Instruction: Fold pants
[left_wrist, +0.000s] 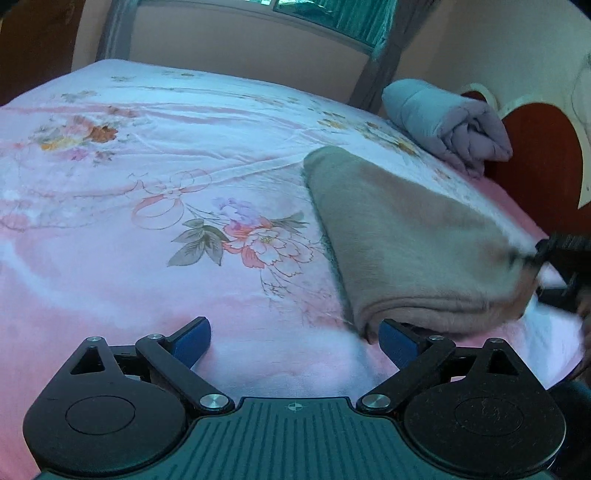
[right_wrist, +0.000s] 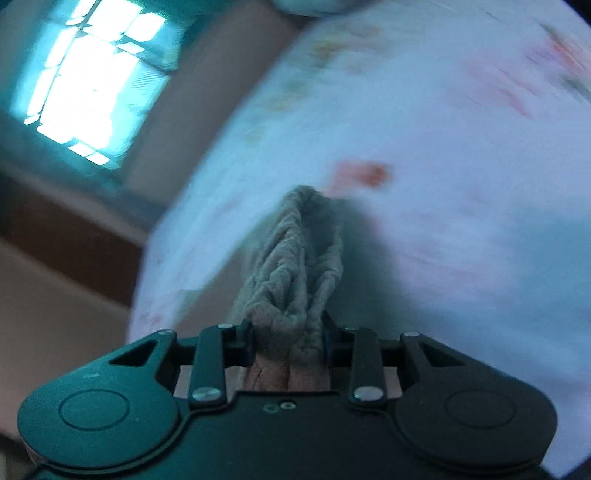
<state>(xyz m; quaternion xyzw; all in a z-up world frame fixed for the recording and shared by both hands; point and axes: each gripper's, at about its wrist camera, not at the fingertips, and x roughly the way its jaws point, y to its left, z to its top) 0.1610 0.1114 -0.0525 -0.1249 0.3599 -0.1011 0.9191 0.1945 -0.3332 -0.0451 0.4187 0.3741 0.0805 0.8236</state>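
Observation:
The beige pants (left_wrist: 399, 236) lie folded on the floral bed sheet (left_wrist: 147, 206), stretching from mid-bed toward the near right. My left gripper (left_wrist: 293, 341) hovers open just above the sheet, its right blue pad (left_wrist: 397, 341) beside the pants' near folded edge; nothing sits between the pads. In the left wrist view the right gripper (left_wrist: 554, 254) appears dark and blurred at the pants' right end. In the right wrist view my right gripper (right_wrist: 288, 336) is shut on a bunched, wrinkled fold of the pants (right_wrist: 295, 266), which rises forward from its pads.
A rolled grey-lilac quilt (left_wrist: 447, 122) lies at the bed's far right by the red-brown headboard (left_wrist: 539, 158). A window (right_wrist: 85, 77) and wall stand beyond the bed edge. Pink sheet spreads wide to the left.

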